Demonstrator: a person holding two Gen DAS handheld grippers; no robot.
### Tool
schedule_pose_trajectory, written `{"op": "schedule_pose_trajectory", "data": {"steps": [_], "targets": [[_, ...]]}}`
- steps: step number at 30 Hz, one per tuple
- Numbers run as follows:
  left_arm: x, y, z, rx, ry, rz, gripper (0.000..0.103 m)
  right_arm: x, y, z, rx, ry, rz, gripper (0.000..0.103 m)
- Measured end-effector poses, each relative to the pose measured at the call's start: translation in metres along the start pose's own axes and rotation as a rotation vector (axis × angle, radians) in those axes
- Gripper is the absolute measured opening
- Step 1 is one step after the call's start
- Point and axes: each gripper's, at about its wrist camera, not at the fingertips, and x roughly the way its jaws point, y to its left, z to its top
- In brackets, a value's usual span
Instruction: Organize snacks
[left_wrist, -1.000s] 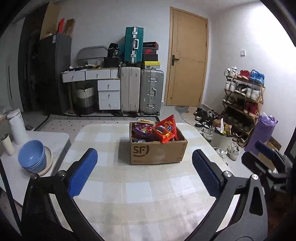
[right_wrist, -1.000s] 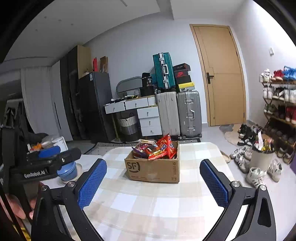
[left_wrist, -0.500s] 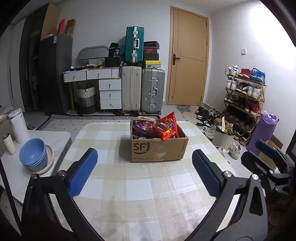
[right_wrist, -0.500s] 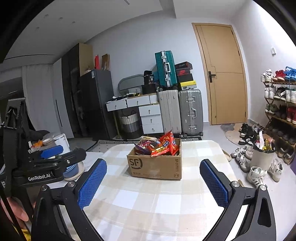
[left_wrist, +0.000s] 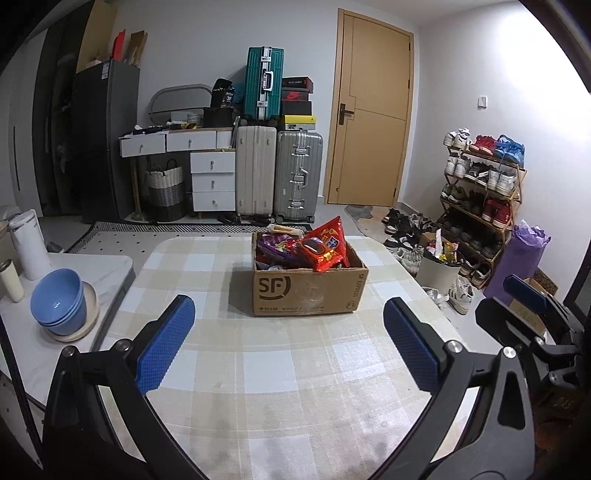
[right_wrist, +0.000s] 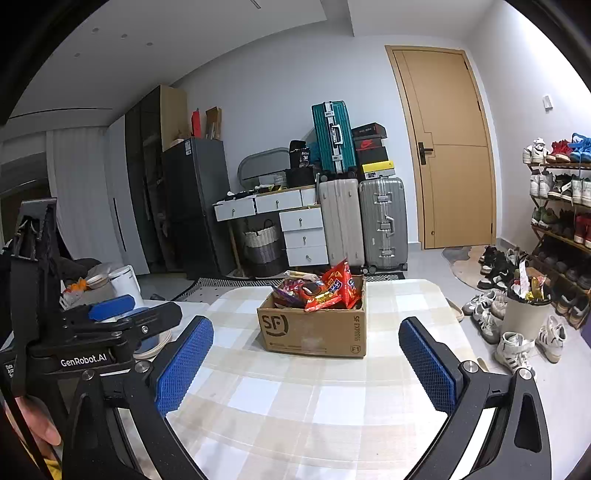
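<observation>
A brown cardboard box (left_wrist: 308, 291) marked SF stands on the checked tablecloth (left_wrist: 258, 369), packed with snack bags; a red bag (left_wrist: 325, 247) sticks up on top. It also shows in the right wrist view (right_wrist: 314, 328), with the red bag (right_wrist: 341, 282). My left gripper (left_wrist: 288, 350) is open and empty, well short of the box. My right gripper (right_wrist: 306, 369) is open and empty, also short of the box. The left gripper's body (right_wrist: 110, 325) shows at the left of the right wrist view.
A white side table (left_wrist: 29, 343) at the left holds stacked blue bowls (left_wrist: 59, 302), a cup and a white canister (left_wrist: 29, 243). Suitcases (left_wrist: 277, 177), drawers and a door stand behind. A shoe rack (left_wrist: 480, 199) and a bin (left_wrist: 439, 269) stand at the right.
Both grippers have risen and tilted a little, so the box sits slightly lower in both views. Both stay open and empty.
</observation>
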Motion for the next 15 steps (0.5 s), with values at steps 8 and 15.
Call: {"op": "schedule_pose_trajectory", "data": {"steps": [8,15], "targets": [[0.0047,0.0021,0.0014,-0.014,0.016,-0.016,0.102,0.0009,-0.0007,0.0014,-0.002,0.003,0.006,0.102],[0.0068,0.0007,-0.0001,-0.017,0.016,-0.009,0.102,0.0018,-0.0010,0.0017,-0.001,0.004,0.008,0.102]]}}
